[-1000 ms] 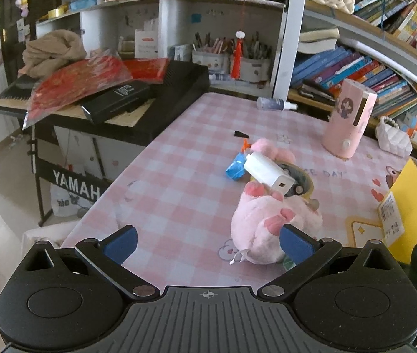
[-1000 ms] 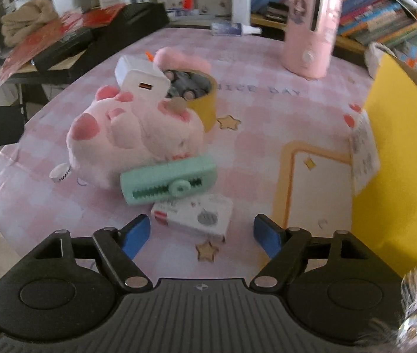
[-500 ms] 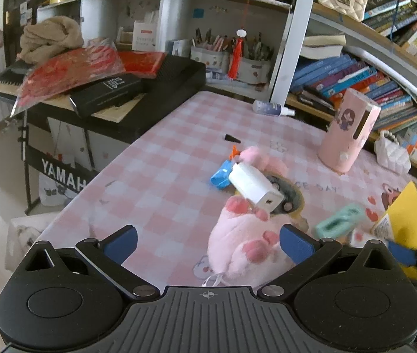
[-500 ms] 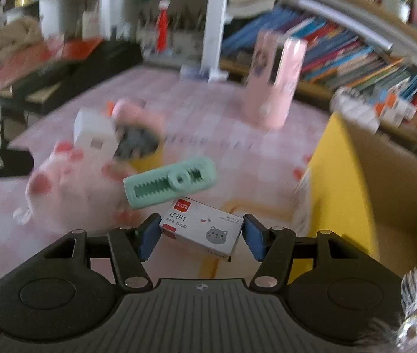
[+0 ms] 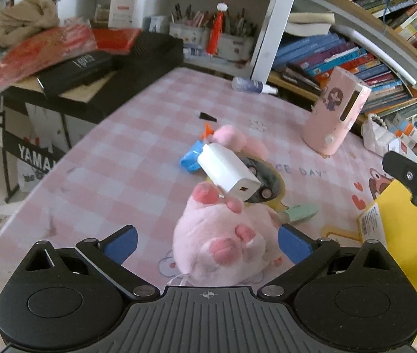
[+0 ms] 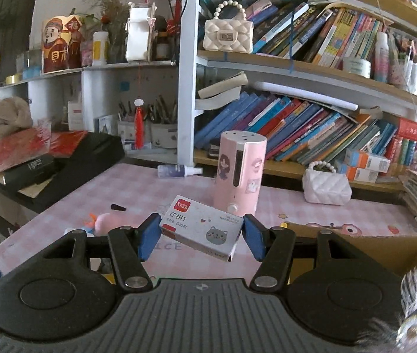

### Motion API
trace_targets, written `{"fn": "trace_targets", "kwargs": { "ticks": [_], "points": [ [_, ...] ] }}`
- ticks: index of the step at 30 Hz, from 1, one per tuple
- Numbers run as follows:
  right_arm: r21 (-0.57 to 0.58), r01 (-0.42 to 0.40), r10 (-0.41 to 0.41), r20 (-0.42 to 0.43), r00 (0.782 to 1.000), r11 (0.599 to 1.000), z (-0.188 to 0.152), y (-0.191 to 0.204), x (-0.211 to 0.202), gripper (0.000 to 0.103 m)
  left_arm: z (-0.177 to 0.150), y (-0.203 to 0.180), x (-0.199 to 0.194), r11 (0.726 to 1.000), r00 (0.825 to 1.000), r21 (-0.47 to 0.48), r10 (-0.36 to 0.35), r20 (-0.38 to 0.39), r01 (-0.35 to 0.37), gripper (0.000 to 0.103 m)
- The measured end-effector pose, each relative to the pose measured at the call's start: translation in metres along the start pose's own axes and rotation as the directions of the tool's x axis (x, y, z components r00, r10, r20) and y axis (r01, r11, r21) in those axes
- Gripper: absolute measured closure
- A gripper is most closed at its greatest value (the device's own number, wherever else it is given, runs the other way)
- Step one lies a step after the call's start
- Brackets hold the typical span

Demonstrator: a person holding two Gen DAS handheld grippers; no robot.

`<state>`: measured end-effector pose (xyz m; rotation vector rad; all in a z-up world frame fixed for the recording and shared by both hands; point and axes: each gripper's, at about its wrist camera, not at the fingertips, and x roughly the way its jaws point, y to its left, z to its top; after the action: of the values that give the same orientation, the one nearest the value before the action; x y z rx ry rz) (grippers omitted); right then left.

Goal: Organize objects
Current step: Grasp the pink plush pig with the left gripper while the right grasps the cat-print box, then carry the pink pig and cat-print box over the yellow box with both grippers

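My right gripper (image 6: 201, 234) is shut on a white staple box (image 6: 202, 231) with a red label and a cat drawing, held high above the pink checked table (image 6: 137, 188). My left gripper (image 5: 207, 244) is open, its blue pads on either side of a pink plush toy (image 5: 226, 244) lying on the table. A white charger (image 5: 227, 172) rests on the plush and on a yellow tape roll (image 5: 267, 176) holding batteries. A mint green comb (image 5: 301, 211) lies behind the plush. The right gripper's arm shows at the right edge of the left wrist view (image 5: 414, 179).
A yellow-flapped cardboard box (image 5: 405, 253) stands at the table's right; it also shows in the right wrist view (image 6: 364, 250). A pink cylinder (image 6: 241, 173), a small spray bottle (image 6: 179, 171) and a white purse (image 6: 326, 186) stand at the back. A blue item (image 5: 190, 157) lies by the charger. Bookshelves are behind.
My right gripper closed on the staple box, lifted it off the table and swung up and right toward the cardboard box. My left gripper moved closer around the plush.
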<state>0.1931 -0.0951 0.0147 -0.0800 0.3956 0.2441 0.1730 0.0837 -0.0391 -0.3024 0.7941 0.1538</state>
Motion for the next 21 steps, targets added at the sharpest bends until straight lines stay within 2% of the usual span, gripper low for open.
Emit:
{"fn": "trace_targets", "kwargs": {
  "ticks": [10,12,14,17,21],
  "points": [
    [-0.025,-0.037,0.035,-0.058,0.998,0.999,-0.006,0.001,0.000,0.045,-0.002,-0.008,0.050,0.996,0.987,-0.038,-0.085,-0.140,0.080,0.000],
    [-0.037,-0.042,0.039,-0.067,0.997,0.998,-0.008,0.002,-0.003,0.045,-0.004,-0.007,0.054,0.994,0.981,-0.064,-0.102,-0.165,0.093,0.004],
    [-0.047,-0.043,0.039,-0.070,0.997,0.998,-0.010,0.003,-0.007,0.045,-0.005,-0.010,0.052,0.994,0.980,-0.045,-0.111,-0.167,0.104,0.020],
    [-0.048,-0.027,0.024,-0.069,0.997,0.998,-0.010,0.002,-0.015,0.045,-0.009,-0.012,0.042,0.992,0.976,-0.012,-0.123,-0.182,0.123,0.026],
    [-0.039,-0.001,-0.002,-0.074,0.997,0.999,-0.013,0.003,-0.027,0.045,-0.018,-0.009,0.024,0.990,0.973,0.032,-0.132,-0.187,0.140,0.027]
  ]
}}
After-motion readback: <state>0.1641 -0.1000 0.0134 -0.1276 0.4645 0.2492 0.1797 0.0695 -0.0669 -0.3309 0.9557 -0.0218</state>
